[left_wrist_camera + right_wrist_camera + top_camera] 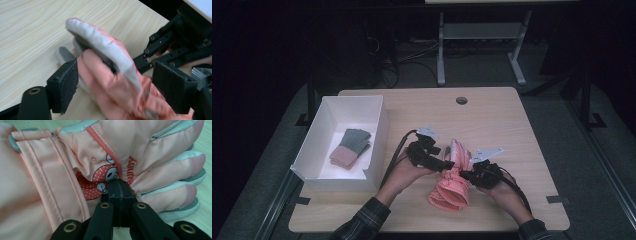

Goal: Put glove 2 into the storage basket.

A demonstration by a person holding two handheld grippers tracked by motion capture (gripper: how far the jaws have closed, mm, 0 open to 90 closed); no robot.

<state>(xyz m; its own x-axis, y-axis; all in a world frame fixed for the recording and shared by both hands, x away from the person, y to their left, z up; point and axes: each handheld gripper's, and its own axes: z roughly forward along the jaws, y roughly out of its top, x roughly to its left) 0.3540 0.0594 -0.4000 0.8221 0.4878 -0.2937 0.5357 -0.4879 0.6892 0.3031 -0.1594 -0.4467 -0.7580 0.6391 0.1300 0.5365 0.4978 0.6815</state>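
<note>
**Glove held by one pinch alone**

The pink glove (452,182) was held above the desk (512,120) by the right hand-held gripper (119,188), pinched on its fabric. With the left hand-held gripper (115,85) spread around the fingers, sagging or slipping could be expected.

the high view looked forward and down from above the person's side, taking in the whole table (492,110) and the floor beyond. the left gripper view sat very close behind its 2 jaws, facing the pink glove (112,82) over bare tabletop. the right gripper view pressed closer still onto the same glove (75,157). all 3 views shared that glove (452,185).
</note>
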